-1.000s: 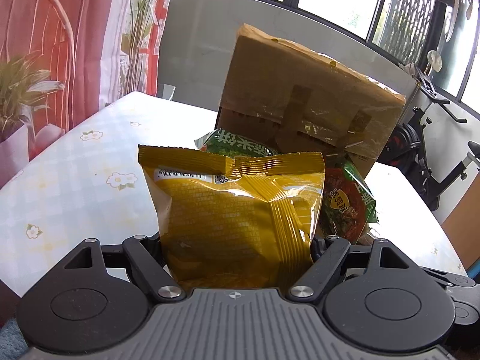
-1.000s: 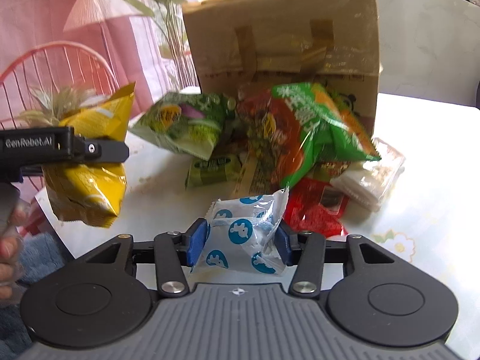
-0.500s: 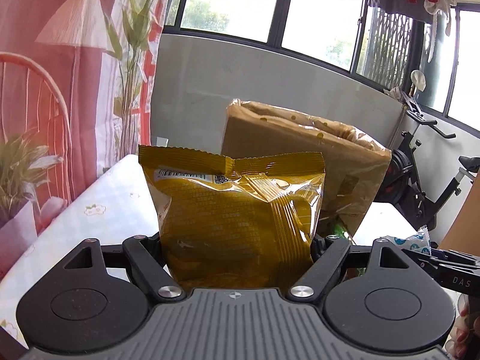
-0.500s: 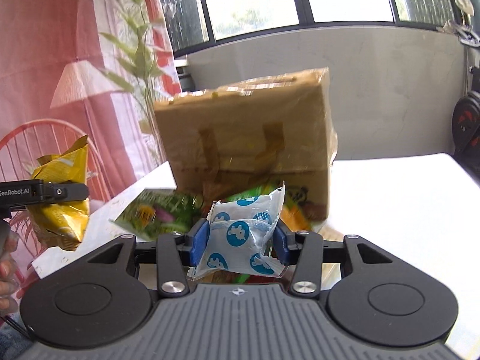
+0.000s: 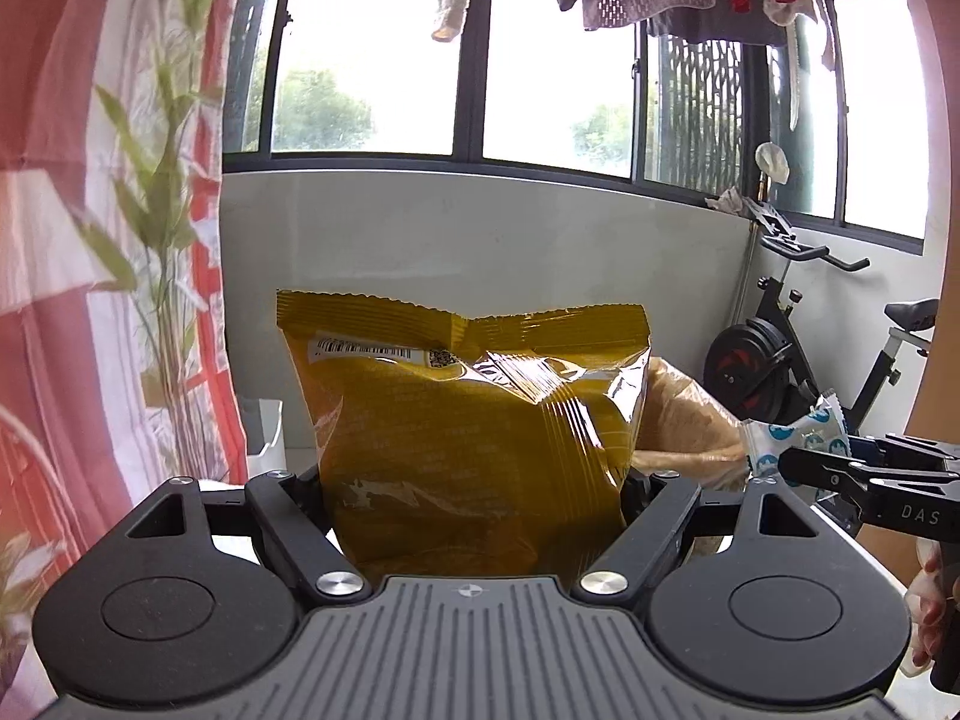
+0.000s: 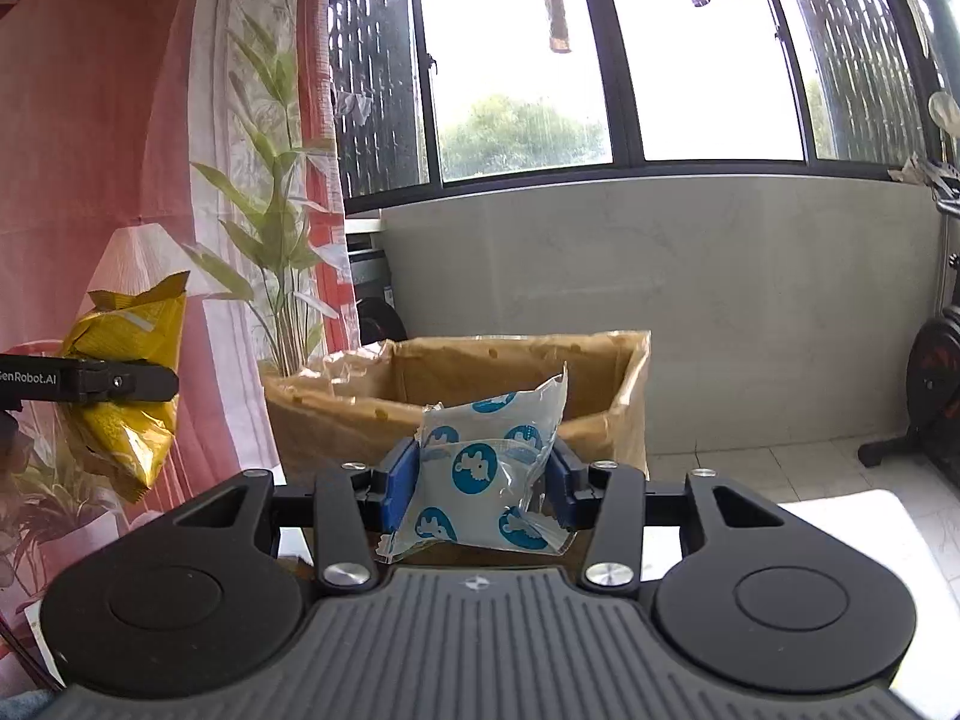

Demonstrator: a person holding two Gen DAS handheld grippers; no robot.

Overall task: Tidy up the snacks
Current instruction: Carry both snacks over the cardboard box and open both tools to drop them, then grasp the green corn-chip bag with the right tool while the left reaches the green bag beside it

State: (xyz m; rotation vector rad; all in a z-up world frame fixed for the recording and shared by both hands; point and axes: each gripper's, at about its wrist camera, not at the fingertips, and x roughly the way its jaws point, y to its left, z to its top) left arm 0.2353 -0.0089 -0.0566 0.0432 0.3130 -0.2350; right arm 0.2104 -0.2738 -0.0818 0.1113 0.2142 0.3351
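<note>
My left gripper (image 5: 474, 486) is shut on a yellow snack bag (image 5: 468, 420) and holds it upright, raised high. The same bag (image 6: 129, 384) shows at the left of the right wrist view. My right gripper (image 6: 480, 480) is shut on a white packet with blue round prints (image 6: 486, 474), held just before the rim of the open cardboard box (image 6: 606, 372). The packet (image 5: 792, 438) and the box's edge (image 5: 684, 414) also show at the right of the left wrist view. The other snacks on the table are out of view.
A pink curtain (image 6: 120, 180) and a tall green plant (image 6: 282, 252) stand to the left. A grey low wall under windows (image 6: 660, 276) is behind the box. An exercise bike (image 5: 798, 354) stands at the right. A strip of white table (image 6: 852, 534) shows at lower right.
Both grippers have risen with their packets. The snack pile and table top have dropped out of view, and the box's open top now shows in the right wrist view.
</note>
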